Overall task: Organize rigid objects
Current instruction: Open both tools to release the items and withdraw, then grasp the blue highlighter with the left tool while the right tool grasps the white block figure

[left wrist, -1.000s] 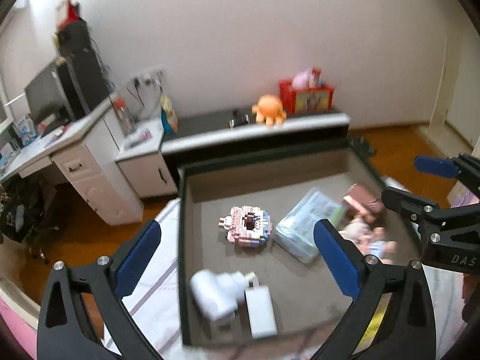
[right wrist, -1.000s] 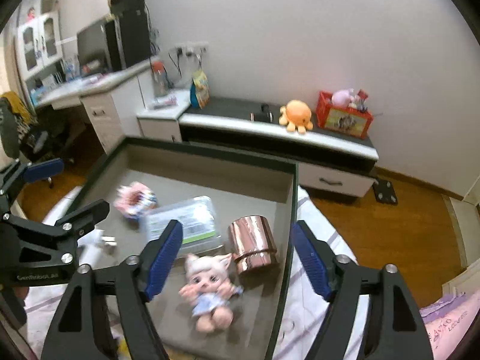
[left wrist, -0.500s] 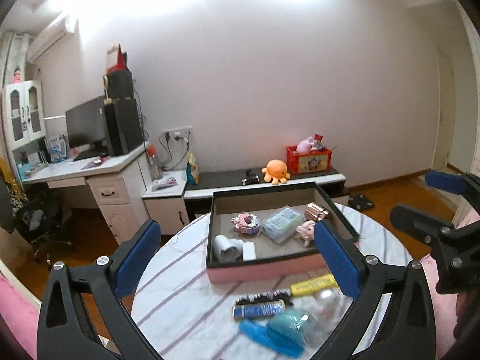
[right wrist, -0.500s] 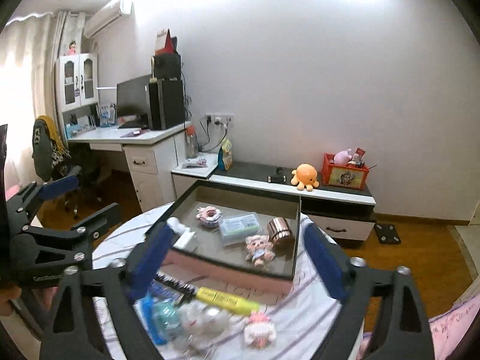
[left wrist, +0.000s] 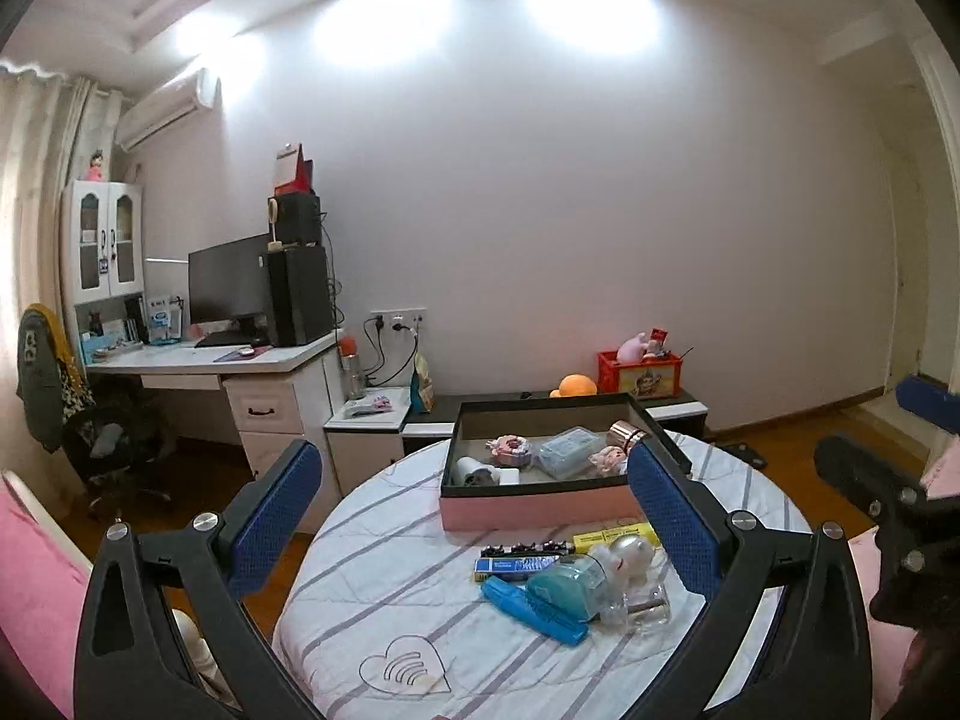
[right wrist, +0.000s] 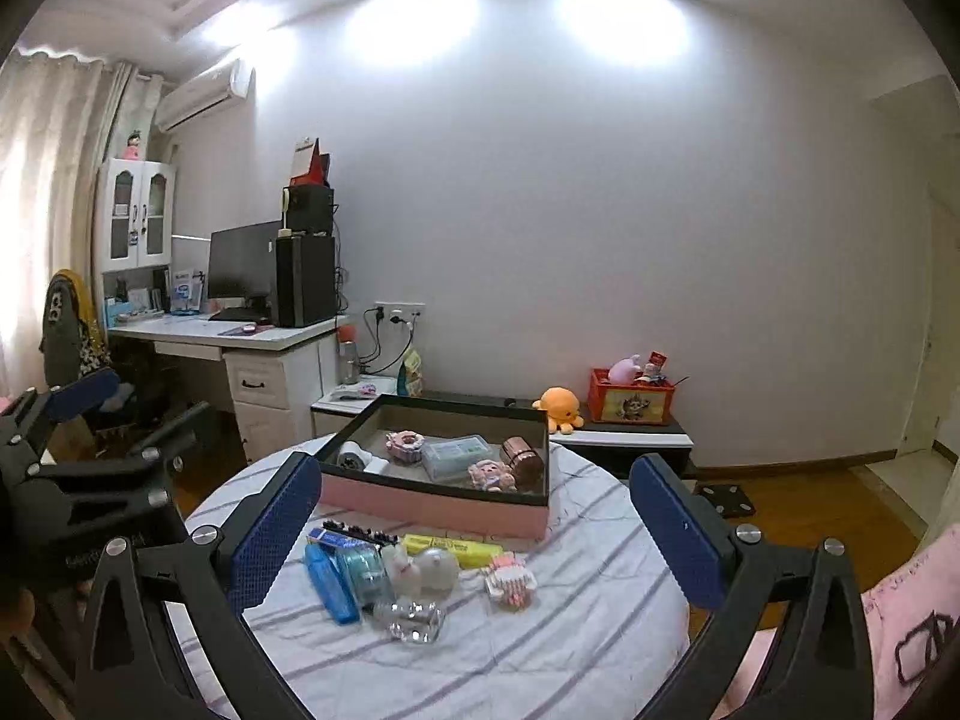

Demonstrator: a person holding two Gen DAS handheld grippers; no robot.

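Left wrist view: the left gripper is nearest, its jaws spread wide with nothing between the blue pads, held above the near side of the round table, which wears a white cloth with grey stripes. The right gripper hangs the same way, jaws wide apart and empty.

On the cloth, close in, sits a huddle of small things touching one another: a clear glass piece, a blue flat case, a teal-capped clear jar lying on its side, and a round clear ball-like toy. Just to the right of them lies a pink and white block figure. A little farther are a blue printed box, a black comb-like strip and a yellow box, all lying flat just before the tray.

Beyond these stands the tray, pink outside with a dark rim and grey floor. Inside, from left to right, lie a white charger-like item, a pink ring-shaped block toy, a clear lidded case, a small doll and a copper cup on its side, touching the doll.

Farthest off, a low cabinet by the wall carries an orange octopus plush.
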